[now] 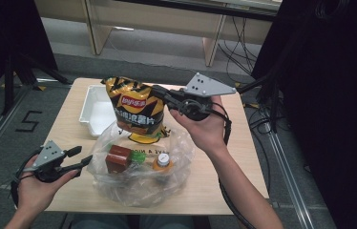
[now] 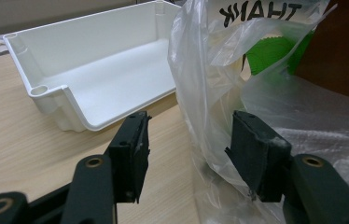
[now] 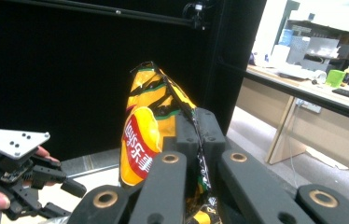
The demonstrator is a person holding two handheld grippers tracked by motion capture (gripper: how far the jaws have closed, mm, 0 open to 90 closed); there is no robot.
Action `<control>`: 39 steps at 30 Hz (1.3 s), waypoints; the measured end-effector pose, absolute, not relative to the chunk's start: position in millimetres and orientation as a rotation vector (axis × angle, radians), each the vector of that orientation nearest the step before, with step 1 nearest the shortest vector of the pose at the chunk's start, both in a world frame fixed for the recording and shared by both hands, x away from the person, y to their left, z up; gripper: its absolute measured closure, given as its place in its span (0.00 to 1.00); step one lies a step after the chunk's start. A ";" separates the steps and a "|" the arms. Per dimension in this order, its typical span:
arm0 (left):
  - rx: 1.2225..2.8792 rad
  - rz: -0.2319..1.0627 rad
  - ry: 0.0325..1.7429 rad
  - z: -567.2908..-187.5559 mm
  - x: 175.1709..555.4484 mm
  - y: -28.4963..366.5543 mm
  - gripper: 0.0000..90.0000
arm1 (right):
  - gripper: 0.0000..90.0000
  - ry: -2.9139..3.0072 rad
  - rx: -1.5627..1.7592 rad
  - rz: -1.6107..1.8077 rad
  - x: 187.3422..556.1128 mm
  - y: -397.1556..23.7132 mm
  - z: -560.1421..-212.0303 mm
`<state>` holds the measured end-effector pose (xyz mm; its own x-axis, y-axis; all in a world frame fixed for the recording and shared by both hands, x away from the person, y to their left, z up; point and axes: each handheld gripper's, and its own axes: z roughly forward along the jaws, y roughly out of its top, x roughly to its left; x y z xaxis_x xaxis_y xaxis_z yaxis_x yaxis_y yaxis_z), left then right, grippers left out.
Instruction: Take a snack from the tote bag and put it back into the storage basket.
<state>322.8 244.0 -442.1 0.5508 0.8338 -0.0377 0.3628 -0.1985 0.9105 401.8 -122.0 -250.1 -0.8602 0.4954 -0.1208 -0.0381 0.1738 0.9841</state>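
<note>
Above the counter's middle, the right claw is clenched on the edge of a yellow chip bag, holding it over the clear plastic bag. Near the counter's front left corner, the left claw stands released, its jaws straddling that plastic bag's edge, beside the white tray.

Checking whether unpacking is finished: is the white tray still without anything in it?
Yes, the left gripper view shows the white tray with a bare floor and nothing lying inside.

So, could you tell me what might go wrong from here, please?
1. The right tool pinches only the edge seam of the chip bag, so the bag could slip or swing.
2. The bag's lower end hangs by the plastic bag mouth and might snag it.
3. The left tool straddles loose film unclamped, so the plastic bag could shift.
</note>
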 end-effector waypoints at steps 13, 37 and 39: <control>1.789 0.589 0.985 -442.9 323.3 244.6 0.52 | 1.00 2.003 0.457 1.747 410.0 -116.6 -236.2; 1.794 0.579 0.977 -444.2 324.0 245.5 0.52 | 1.00 1.966 0.467 1.747 442.6 -93.7 -210.7; 1.793 0.578 0.978 -444.5 324.0 245.7 0.52 | 1.00 1.973 0.479 1.746 445.8 -91.3 -211.3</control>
